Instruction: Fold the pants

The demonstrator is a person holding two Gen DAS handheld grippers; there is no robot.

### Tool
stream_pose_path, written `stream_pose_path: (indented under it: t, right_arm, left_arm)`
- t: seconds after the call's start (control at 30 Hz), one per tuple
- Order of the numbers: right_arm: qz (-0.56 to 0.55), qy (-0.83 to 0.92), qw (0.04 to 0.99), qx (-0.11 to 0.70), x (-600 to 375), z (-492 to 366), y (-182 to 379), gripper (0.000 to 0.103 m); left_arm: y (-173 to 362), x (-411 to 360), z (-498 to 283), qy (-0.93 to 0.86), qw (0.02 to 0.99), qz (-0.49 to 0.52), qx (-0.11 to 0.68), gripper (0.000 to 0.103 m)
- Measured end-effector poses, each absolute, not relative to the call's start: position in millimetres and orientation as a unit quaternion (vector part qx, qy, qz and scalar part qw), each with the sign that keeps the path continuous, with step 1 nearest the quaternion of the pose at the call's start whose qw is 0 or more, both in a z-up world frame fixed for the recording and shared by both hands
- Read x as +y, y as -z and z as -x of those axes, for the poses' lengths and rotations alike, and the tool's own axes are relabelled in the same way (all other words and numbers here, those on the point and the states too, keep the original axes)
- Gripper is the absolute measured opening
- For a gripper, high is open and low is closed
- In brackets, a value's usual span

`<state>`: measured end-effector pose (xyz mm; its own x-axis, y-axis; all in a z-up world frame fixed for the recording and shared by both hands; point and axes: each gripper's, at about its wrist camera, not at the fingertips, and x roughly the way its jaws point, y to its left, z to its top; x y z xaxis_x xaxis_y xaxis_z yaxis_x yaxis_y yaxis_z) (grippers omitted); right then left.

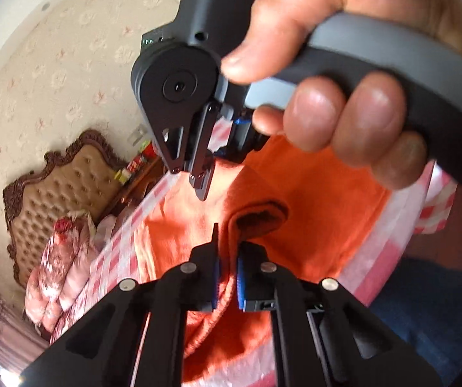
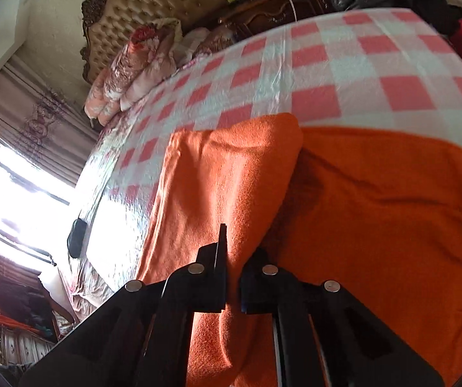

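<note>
Gripping one orange pants [image 2: 376,200] — two claws, left claw [image 1: 227,277], right claw [image 2: 232,277], both clamped.

1. I count one pair of orange pants [image 2: 360,209] on one checked bed sheet [image 2: 343,74].
2. I work two grippers: left [image 1: 227,277], right [image 2: 232,277].
3. One tufted headboard [image 2: 153,9], far left.
4. One hand [image 1: 343,80] visible.

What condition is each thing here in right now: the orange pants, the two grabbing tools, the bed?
Orange pants: lying on the bed, partly folded, one flap lifted.
Left gripper: shut on a fold of the pants, cloth pinched between its fingers.
Right gripper: shut on the pants' lifted flap.
Checked sheet: spread flat under the pants.
Pillows: piled against the headboard.
Hand: wrapped round the right gripper's handle.
</note>
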<state>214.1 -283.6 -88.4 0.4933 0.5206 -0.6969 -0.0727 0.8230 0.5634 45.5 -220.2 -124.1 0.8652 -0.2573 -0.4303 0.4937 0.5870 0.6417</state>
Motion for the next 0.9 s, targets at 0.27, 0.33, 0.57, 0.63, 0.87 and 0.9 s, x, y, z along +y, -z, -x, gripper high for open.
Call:
stream_pose_path:
  t: [0.27, 0.33, 0.57, 0.63, 0.87, 0.9]
  right_arm:
    - [-0.237, -0.112, 0.854, 0.450, -363, -189, 73, 0.006]
    - [-0.238, -0.091, 0.853, 0.456, -382, -181, 81, 0.006]
    - [-0.232, -0.051, 0.843, 0.483, -410, -176, 115, 0.018]
    - [-0.239, -0.049, 0.839, 0.486, -413, -177, 122, 0.022]
    - [-0.266, -0.064, 0.836, 0.475, -423, -193, 123, 0.022]
    - [-0.264, -0.063, 0.837, 0.474, -423, -194, 122, 0.022]
  left_arm:
    - [112, -281, -30, 0.297, 0.862, -0.392, 0.127, 0.008]
    - [117, -298, -22, 0.311, 0.856, -0.394, 0.125, 0.008]
    - [137, -325, -26, 0.342, 0.841, -0.387, 0.161, 0.008]
    - [140, -328, -28, 0.343, 0.841, -0.382, 0.171, 0.008]
    - [144, -321, -41, 0.343, 0.840, -0.381, 0.176, 0.008]
    - [146, -321, -41, 0.342, 0.840, -0.382, 0.176, 0.008]
